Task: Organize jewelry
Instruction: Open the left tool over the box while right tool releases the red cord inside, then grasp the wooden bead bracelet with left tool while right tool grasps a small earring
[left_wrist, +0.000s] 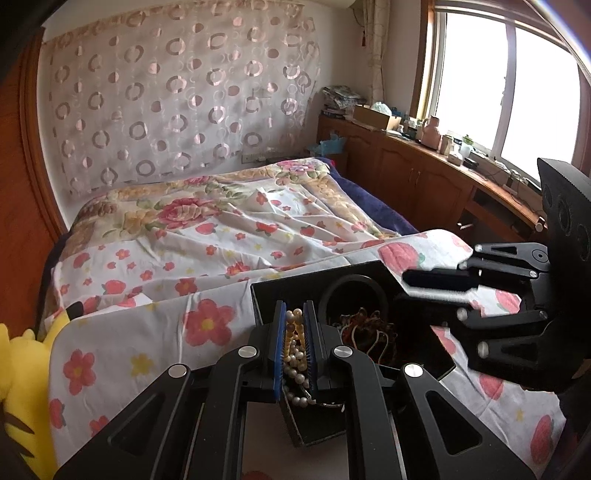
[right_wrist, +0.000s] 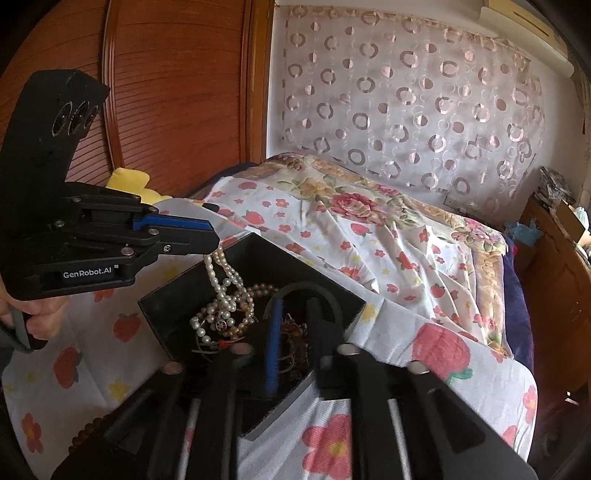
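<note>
Left tool (left_wrist: 295, 332) is clenched on a pearl strand (left_wrist: 293, 354), its blue pads pinching the beads just above the black box (left_wrist: 264, 295). In the right wrist view that same tool (right_wrist: 207, 234) shows from the side, fingers pressed together, with the pearls (right_wrist: 218, 273) hanging from its tip in a loop and trailing down into a tangled heap on the box floor. Part of the strand therefore hangs in the air while the rest lies inside the box among other pieces.

Right tool (right_wrist: 291, 332) hangs over the near corner of the box, its fingers apart with a clear gap between them and nothing held; its tips point at a dark reddish-brown tangle of jewelry (right_wrist: 295, 332) next to the pearls. A dark ring-shaped piece (left_wrist: 352, 291) stands in the box behind that tangle. The box itself sits on the flowered bedsheet (right_wrist: 406, 258).

The step in hand looks like lifting the pearls free of the pile, an early stage of sorting. The next move probably calls for a slow upward pull with the left tool, while the right one holds down or parts the other pieces so the strand does not snag and drag them out.
</note>
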